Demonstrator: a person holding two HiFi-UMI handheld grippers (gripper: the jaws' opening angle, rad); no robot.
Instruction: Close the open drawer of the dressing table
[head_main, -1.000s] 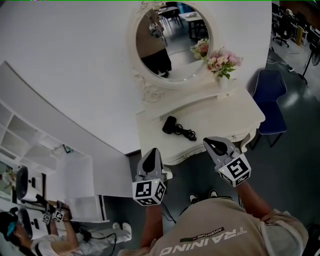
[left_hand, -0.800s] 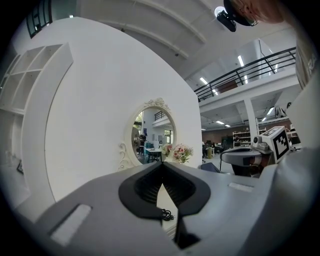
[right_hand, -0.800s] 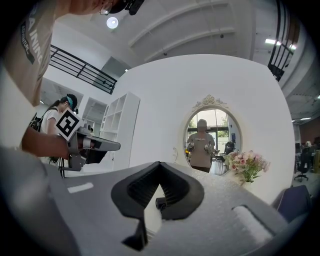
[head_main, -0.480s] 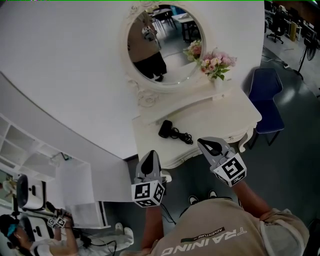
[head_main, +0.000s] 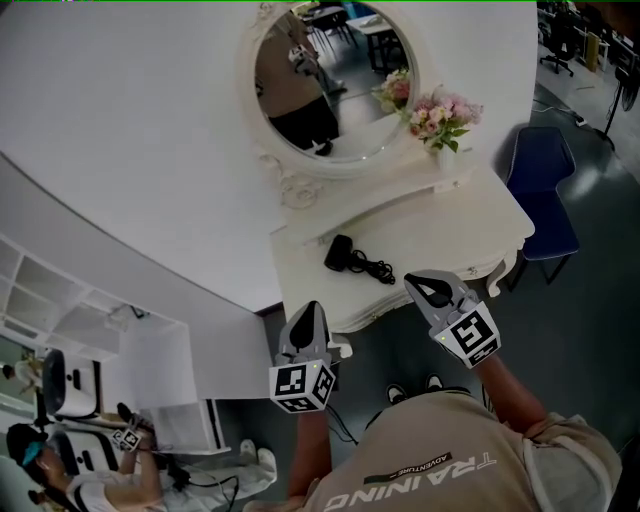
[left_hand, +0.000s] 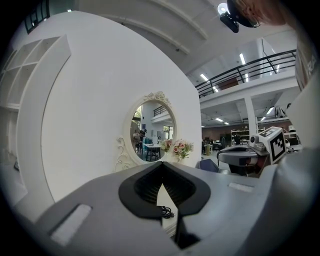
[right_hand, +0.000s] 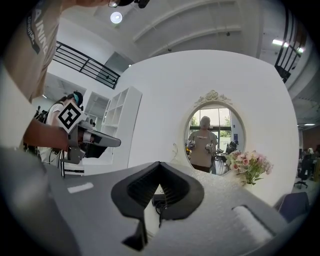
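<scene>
The white dressing table (head_main: 445, 235) stands against the wall under an oval mirror (head_main: 325, 85). Its front edge (head_main: 390, 308) curves just beyond both grippers, and I cannot make out a drawer front from the head view. My left gripper (head_main: 305, 312) hovers at the table's front left corner, jaws together and empty. My right gripper (head_main: 425, 285) hangs over the front edge near the middle, also shut on nothing. In the left gripper view the shut jaws (left_hand: 162, 184) point at the mirror (left_hand: 152, 131). In the right gripper view the shut jaws (right_hand: 160, 186) face the tabletop.
A black device with a coiled cord (head_main: 352, 258) lies on the tabletop. A vase of pink flowers (head_main: 440, 115) stands at the back right. A blue chair (head_main: 545, 195) sits right of the table. White shelving (head_main: 60, 300) and another person (head_main: 60, 475) are at the left.
The head view swayed slightly left and back. Both grippers stay shut and hold about the same place at the table's front edge.
</scene>
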